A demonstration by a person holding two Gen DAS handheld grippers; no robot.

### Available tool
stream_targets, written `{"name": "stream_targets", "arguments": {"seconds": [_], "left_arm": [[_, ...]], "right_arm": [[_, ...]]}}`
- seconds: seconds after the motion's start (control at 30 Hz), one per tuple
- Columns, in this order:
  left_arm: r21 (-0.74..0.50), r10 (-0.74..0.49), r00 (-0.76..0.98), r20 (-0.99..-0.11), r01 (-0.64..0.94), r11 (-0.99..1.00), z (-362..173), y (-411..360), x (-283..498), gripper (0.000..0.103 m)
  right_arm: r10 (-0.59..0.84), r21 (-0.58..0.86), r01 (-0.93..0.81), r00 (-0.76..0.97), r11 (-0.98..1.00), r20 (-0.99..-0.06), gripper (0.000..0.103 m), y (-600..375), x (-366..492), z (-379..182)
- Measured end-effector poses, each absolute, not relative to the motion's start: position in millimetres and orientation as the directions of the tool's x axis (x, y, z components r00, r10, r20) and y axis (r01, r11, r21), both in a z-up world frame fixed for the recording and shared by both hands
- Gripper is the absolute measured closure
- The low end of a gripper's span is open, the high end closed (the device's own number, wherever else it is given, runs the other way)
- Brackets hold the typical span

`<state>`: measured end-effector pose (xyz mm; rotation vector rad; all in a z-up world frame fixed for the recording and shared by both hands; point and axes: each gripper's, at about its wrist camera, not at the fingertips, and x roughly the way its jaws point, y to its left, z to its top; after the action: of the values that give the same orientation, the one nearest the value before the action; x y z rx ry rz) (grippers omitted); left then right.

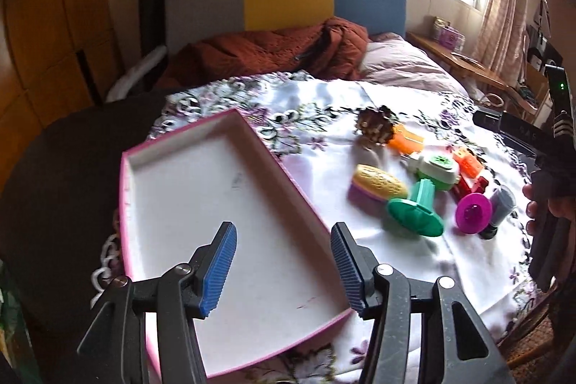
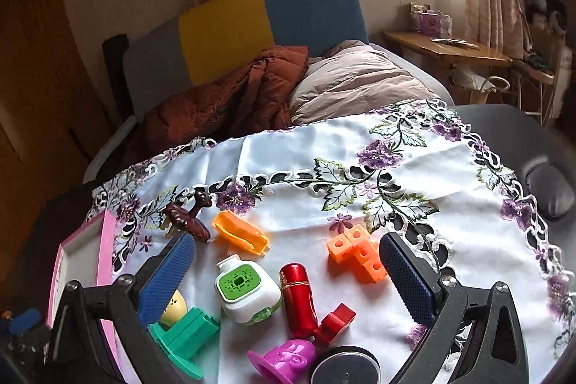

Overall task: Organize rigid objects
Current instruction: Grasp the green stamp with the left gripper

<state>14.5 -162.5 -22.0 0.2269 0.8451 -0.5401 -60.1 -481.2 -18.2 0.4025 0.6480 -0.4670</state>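
Note:
A white tray with a pink rim (image 1: 201, 204) lies at the left of the flowered cloth. My left gripper (image 1: 284, 261) hangs open over the tray's near end, with nothing between its blue pads. Toys cluster right of the tray: a yellow and purple brush (image 1: 376, 188), a green stand (image 1: 417, 207) and a magenta piece (image 1: 473, 213). My right gripper (image 2: 288, 276) stands open above the cluster, holding nothing. Below it lie a white and green device (image 2: 246, 290), a red cylinder (image 2: 297, 297) and orange blocks (image 2: 360, 254). The tray's rim (image 2: 108, 247) shows at the left.
An orange clip (image 2: 241, 233) and a brown ornament (image 2: 187, 218) lie farther back. A grey round lid (image 2: 345, 369) sits at the near edge. Behind the table is a bed with a rust quilt (image 1: 273, 53). A hand (image 1: 531, 204) grips a black handle at the right.

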Motion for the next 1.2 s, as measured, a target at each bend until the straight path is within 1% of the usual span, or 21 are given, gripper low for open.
{"name": "stream_targets", "arguments": {"seconds": [0.17, 0.37, 0.63, 0.77, 0.8, 0.87, 0.9, 1.0, 1.03, 1.2], "left_arm": [[-0.086, -0.400, 0.448, -0.799, 0.574, 0.815, -33, -191, 21, 0.048], [-0.134, -0.470, 0.367, -0.803, 0.656, 0.742, -37, -231, 19, 0.048], [-0.071, -0.497, 0.256, -0.829, 0.833, 0.549, -49, -297, 7, 0.049], [-0.020, -0.458, 0.227, -0.860, 0.880, 0.475, -63, -327, 12, 0.055], [-0.010, -0.437, 0.212, -0.874, 0.891, 0.454, -70, -334, 14, 0.060], [-0.002, -0.408, 0.192, -0.893, 0.904, 0.428, -82, -343, 15, 0.063], [-0.001, -0.397, 0.182, -0.900, 0.908, 0.420, -88, -347, 16, 0.068], [0.028, -0.357, 0.185, -0.916, 0.915, 0.402, -102, -354, 14, 0.073], [0.031, -0.350, 0.183, -0.919, 0.917, 0.398, -106, -355, 13, 0.073], [-0.013, -0.404, 0.190, -0.895, 0.893, 0.450, -102, -340, 16, 0.073]], "right_arm": [[-0.287, 0.237, 0.559, 0.690, 0.794, -0.664, 0.000, -491, -64, -20], [-0.280, 0.264, 0.570, 0.691, 0.778, -0.667, 0.000, -498, -67, -21], [-0.264, 0.276, 0.556, 0.700, 0.784, -0.663, 0.000, -498, -65, -19], [-0.265, 0.282, 0.559, 0.703, 0.779, -0.661, 0.000, -500, -66, -18], [-0.263, 0.288, 0.561, 0.704, 0.776, -0.660, 0.000, -501, -66, -18], [-0.261, 0.300, 0.562, 0.708, 0.771, -0.656, 0.000, -503, -67, -18], [-0.263, 0.302, 0.564, 0.708, 0.768, -0.655, 0.000, -504, -68, -17], [-0.261, 0.309, 0.566, 0.710, 0.764, -0.654, 0.000, -506, -68, -17], [-0.262, 0.307, 0.567, 0.708, 0.764, -0.656, 0.000, -506, -68, -18], [-0.257, 0.303, 0.571, 0.699, 0.763, -0.667, 0.000, -508, -67, -21]]}}
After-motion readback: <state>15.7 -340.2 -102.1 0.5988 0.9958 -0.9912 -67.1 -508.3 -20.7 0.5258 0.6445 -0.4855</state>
